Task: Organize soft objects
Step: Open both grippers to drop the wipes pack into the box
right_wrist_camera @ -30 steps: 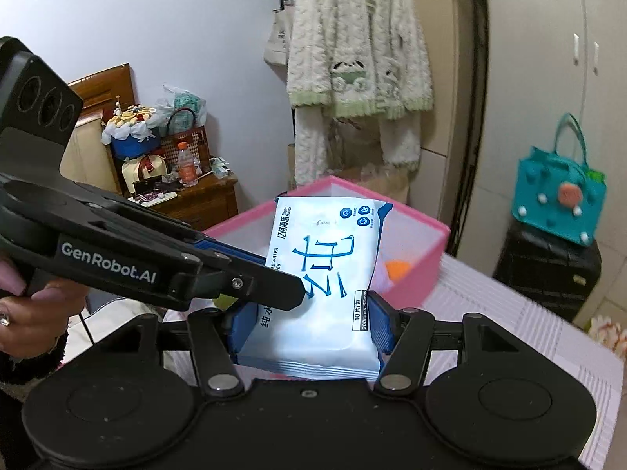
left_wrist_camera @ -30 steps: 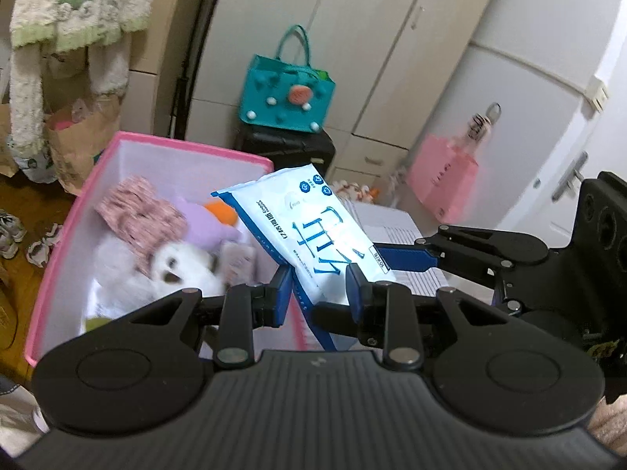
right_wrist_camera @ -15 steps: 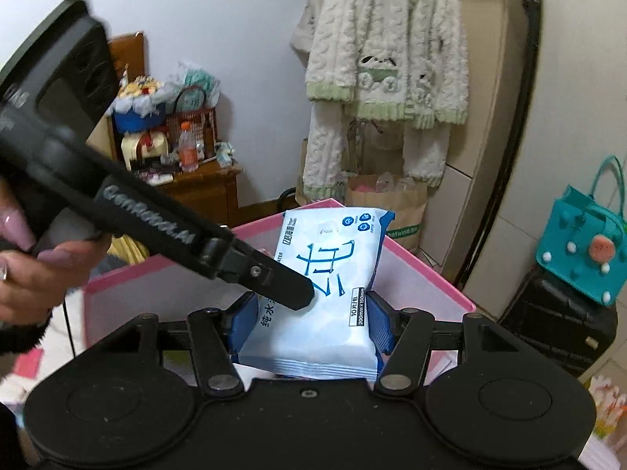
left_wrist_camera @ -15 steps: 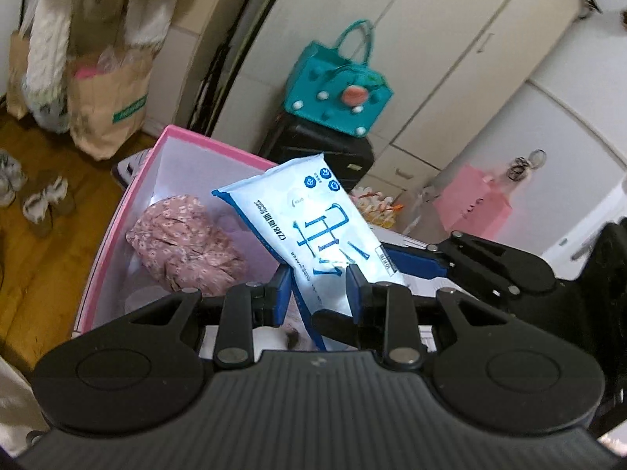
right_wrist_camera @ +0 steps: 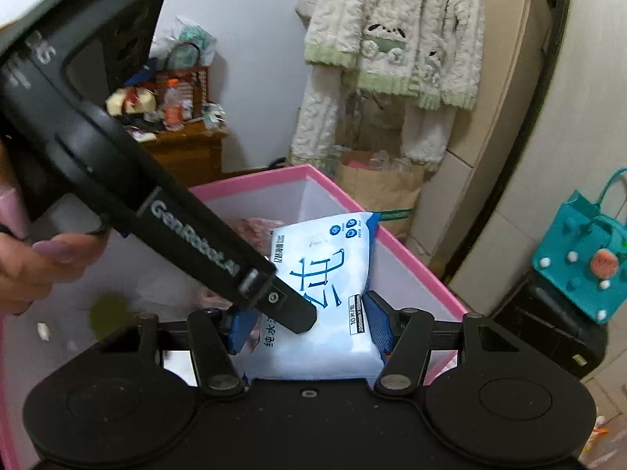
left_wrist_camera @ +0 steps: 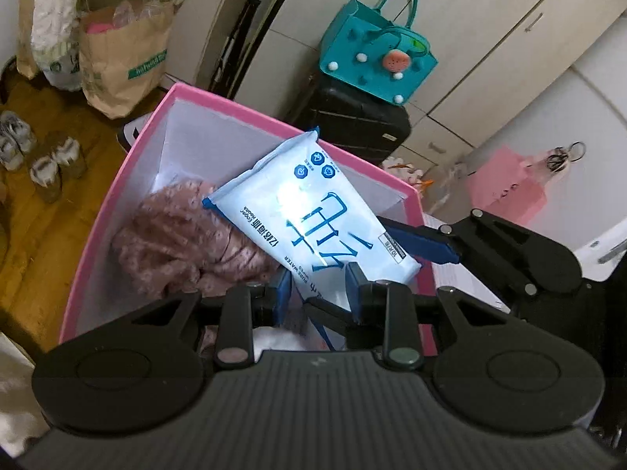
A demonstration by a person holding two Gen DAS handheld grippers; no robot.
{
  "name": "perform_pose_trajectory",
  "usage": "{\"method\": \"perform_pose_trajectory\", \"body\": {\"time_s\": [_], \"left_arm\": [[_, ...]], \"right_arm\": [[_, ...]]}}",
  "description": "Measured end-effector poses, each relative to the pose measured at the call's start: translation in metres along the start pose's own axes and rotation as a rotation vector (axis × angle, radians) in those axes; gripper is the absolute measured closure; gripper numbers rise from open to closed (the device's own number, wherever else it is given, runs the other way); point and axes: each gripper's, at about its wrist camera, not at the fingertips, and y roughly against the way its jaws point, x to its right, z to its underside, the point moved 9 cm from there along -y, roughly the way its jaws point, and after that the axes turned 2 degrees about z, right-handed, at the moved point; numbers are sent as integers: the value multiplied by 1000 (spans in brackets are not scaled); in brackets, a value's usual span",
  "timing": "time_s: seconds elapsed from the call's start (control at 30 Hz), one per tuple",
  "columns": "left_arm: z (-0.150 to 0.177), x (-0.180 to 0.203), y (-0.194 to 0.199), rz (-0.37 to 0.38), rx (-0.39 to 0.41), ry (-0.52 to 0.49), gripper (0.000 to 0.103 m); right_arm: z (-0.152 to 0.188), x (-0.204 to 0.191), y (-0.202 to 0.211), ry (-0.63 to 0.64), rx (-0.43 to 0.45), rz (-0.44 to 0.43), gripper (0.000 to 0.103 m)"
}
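A flat pale-blue plastic pack of wet wipes with dark-blue lettering (left_wrist_camera: 309, 219) is held over the open top of a pink-rimmed fabric storage box with white inner walls (left_wrist_camera: 250, 111), tilted so that its far end points into the box. The pack is gripped from two sides: the jaws of the left gripper (left_wrist_camera: 315, 293) are pinched on its near lower edge, and the jaws of the right gripper (right_wrist_camera: 309, 323) are pressed against its two long sides — blue pads touching the wrapper in both views. Inside the box, just beside and partly under the pack, a crumpled dusty-pink patterned cloth (left_wrist_camera: 184, 243) is seen, with something white below it that cannot be made out. Behind the box a black hard-shell suitcase (left_wrist_camera: 352, 121) stands, with a teal tote bag with white pompoms (left_wrist_camera: 376, 58) on top of it. To the box's far left a brown paper bag (left_wrist_camera: 121, 55) stands on the wooden floor.
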Motion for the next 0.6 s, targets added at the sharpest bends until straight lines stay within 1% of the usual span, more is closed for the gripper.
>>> {"method": "perform_pose_trajectory", "body": {"time_s": [0.07,0.1,0.17,0.23,0.27,0.33,0.4,0.47,0.53,0.6], "left_arm": [[1,1,0,-28,13,-28,75],[3,2,1,-29,14,-35,74],[8,1,7,-34,21,-28,69],[13,4,18,-52,41,-76,67],[15,6,26,-65,59,-95,67],[20,8,41,-80,89,-128,61],[24,10,55,-88,110,-144,59],[31,10,66,-96,125,-158,57],[38,11,76,-106,136,-177,55],[45,14,84,-116,144,-200,53]], "right_arm": [[1,2,-4,2,-14,23,39],[3,2,-5,6,-21,31,39],[6,3,-3,-11,-24,36,39],[9,2,3,-39,-27,47,37],[10,-1,7,-40,-26,61,36],[11,-7,17,-25,-13,103,32],[10,-13,30,-21,-5,134,32],[11,-18,45,-44,12,138,31],[11,-22,59,-80,35,130,27],[14,-27,74,-118,54,119,27]]}}
